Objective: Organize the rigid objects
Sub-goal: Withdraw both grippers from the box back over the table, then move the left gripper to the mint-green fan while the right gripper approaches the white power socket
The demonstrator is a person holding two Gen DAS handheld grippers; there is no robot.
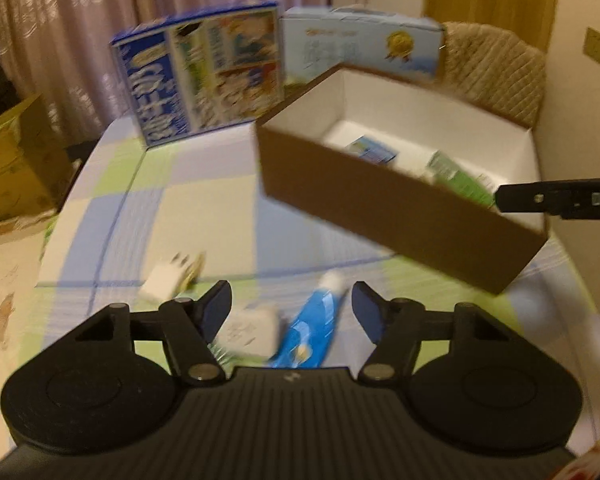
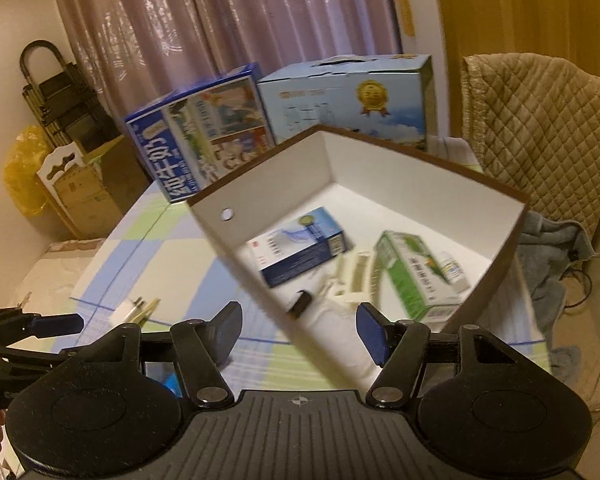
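Observation:
A brown cardboard box (image 1: 400, 208) with a white inside stands on the checked table; it also shows in the right wrist view (image 2: 236, 236). Inside lie a blue-and-white carton (image 2: 300, 246), a green carton (image 2: 410, 276), a small bottle (image 2: 452, 270), a white comb-like piece (image 2: 356, 276) and a small black item (image 2: 302, 302). My left gripper (image 1: 292, 308) is open, low over a white charger (image 1: 252, 330) and a blue tube (image 1: 314, 320). A second white plug (image 1: 168, 276) lies to the left. My right gripper (image 2: 298, 334) is open and empty, above the box's near wall.
A blue milk carton box (image 1: 204, 80) and a pale blue box (image 1: 360, 44) stand at the table's back. A quilted chair back (image 2: 540, 128) and grey cloth (image 2: 552, 248) are at the right. Cardboard boxes (image 1: 8, 160) sit on the floor at the left.

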